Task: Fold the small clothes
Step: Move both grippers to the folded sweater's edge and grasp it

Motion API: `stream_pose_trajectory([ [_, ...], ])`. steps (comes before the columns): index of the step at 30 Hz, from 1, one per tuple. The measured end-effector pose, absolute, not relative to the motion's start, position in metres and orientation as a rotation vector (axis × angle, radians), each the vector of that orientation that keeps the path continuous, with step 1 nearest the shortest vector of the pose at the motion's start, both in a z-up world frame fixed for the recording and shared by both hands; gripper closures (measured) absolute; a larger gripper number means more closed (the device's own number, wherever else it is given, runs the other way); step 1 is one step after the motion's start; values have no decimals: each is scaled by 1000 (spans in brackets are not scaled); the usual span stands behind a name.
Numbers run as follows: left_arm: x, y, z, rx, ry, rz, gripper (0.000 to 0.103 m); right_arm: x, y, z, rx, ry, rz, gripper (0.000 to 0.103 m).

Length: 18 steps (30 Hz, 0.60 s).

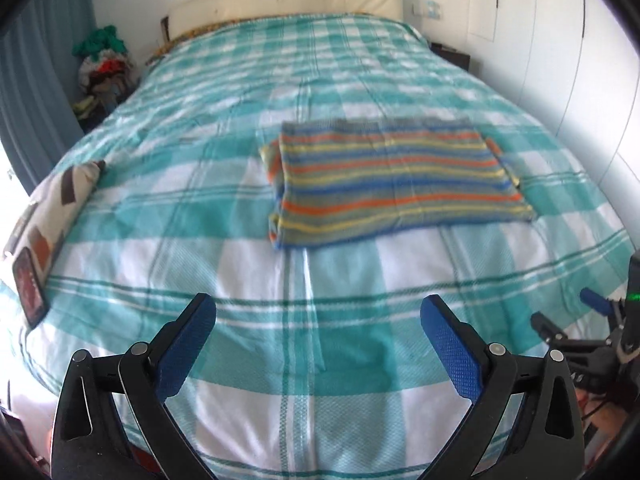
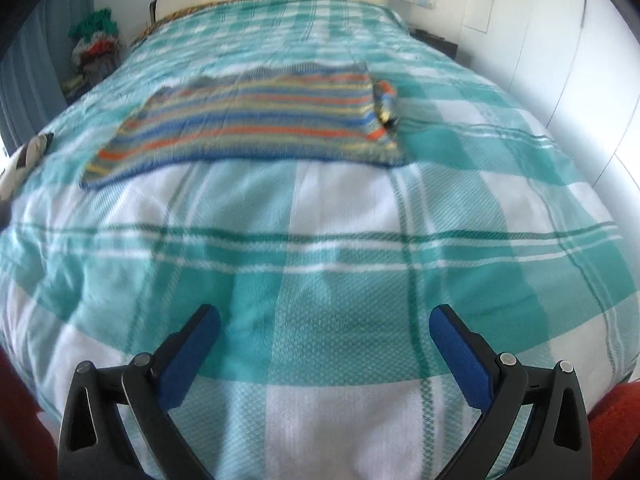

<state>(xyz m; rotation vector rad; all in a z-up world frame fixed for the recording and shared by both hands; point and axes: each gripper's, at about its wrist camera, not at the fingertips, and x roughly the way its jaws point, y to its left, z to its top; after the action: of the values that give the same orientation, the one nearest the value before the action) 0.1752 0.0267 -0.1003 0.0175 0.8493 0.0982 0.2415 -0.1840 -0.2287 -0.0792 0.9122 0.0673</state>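
The striped shirt [image 1: 396,180] lies folded flat on the bed [image 1: 240,264]. The left gripper [image 1: 318,344] and right gripper [image 2: 324,350] are both wide apart, holding nothing.

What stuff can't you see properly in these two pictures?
- Striped garment: both views show it folded, so its type and inner layers are hidden; the right wrist view is blurred too.
- Clothes pile: far corner, too small to name items.
- Patterned cushion: cut off by the left edge.
- Right gripper: in the left wrist view, mostly cut off at the right edge.
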Motion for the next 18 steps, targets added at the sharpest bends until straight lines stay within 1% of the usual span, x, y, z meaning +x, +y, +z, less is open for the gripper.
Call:
stream_pose_trajectory([
  [5, 178, 12, -69, -5, 794, 79, 1, 231, -183, -213, -83, 875, 79, 0],
  [18, 178, -3, -45, -1, 739, 90, 1, 217, -192, -209, -76, 874, 71, 0],
])
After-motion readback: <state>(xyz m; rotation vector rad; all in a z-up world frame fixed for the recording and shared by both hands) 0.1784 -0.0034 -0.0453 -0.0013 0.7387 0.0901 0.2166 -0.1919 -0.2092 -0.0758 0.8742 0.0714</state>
